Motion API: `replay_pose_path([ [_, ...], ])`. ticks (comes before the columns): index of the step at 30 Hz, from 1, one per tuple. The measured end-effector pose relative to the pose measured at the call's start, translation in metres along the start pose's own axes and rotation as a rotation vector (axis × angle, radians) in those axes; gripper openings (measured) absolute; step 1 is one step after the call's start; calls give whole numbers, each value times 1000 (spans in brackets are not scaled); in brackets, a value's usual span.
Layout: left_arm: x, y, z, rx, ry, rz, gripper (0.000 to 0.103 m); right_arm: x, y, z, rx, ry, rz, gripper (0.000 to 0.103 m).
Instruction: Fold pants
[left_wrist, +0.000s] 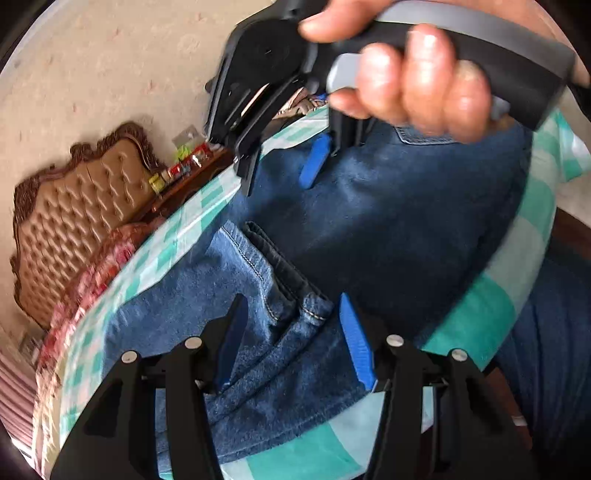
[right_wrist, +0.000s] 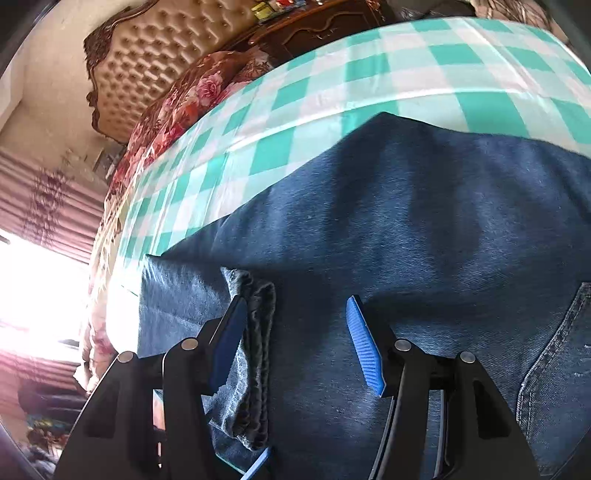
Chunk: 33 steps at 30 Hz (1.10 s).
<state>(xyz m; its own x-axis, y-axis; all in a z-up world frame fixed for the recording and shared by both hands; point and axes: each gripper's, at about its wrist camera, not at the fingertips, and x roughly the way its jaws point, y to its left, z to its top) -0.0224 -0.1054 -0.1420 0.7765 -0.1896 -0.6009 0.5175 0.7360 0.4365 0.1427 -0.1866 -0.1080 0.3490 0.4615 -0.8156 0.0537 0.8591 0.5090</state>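
Jeans (left_wrist: 388, 221) lie folded on the green-checked table (left_wrist: 517, 251), no containers visible; long axis can't tell, hem edge (right_wrist: 255, 350) sits between right claw (right_wrist: 295, 343) fingers. Left claw (left_wrist: 291, 339) spread over denim near a seam. Right claw spread too, not pinching. Tufted headboard (right_wrist: 147, 62) behind

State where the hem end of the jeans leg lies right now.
In the right wrist view the hem lies low and left of centre on the folded jeans, just inside the right gripper's left finger, over the green checked cloth.
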Motion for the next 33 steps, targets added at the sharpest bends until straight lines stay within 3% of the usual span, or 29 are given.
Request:
replay_pose_path([
  [1, 2, 0, 1, 4, 8, -11, 46, 1, 1, 1, -2, 12, 10, 55],
  [2, 3, 0, 1, 7, 19, -25, 26, 2, 2, 0, -5, 20, 15, 55],
  [8, 0, 4, 5, -5, 21, 5, 17, 15, 12, 1, -19, 70, 22, 55],
  [11, -10, 17, 11, -39, -10, 24, 17, 20, 15, 0, -9, 91, 33, 56],
  [15, -18, 25, 13, -51, -22, 31, 16, 21, 19, -1, 31, 124, 123, 56],
  [23, -25, 31, 14, -73, -38, 30, 16, 29, 18, -3, 105, 173, 175, 56],
  [28, -30, 40, 16, -90, -56, 32, 16, 31, 20, -3, 109, 182, 172, 56],
  [32, -36, 40, 19, -87, -63, 38, 16, 39, 34, 5, 61, 167, 118, 56],
  [33, -37, 39, 19, -84, -61, 43, 16, 39, 36, 8, 56, 145, 112, 46],
])
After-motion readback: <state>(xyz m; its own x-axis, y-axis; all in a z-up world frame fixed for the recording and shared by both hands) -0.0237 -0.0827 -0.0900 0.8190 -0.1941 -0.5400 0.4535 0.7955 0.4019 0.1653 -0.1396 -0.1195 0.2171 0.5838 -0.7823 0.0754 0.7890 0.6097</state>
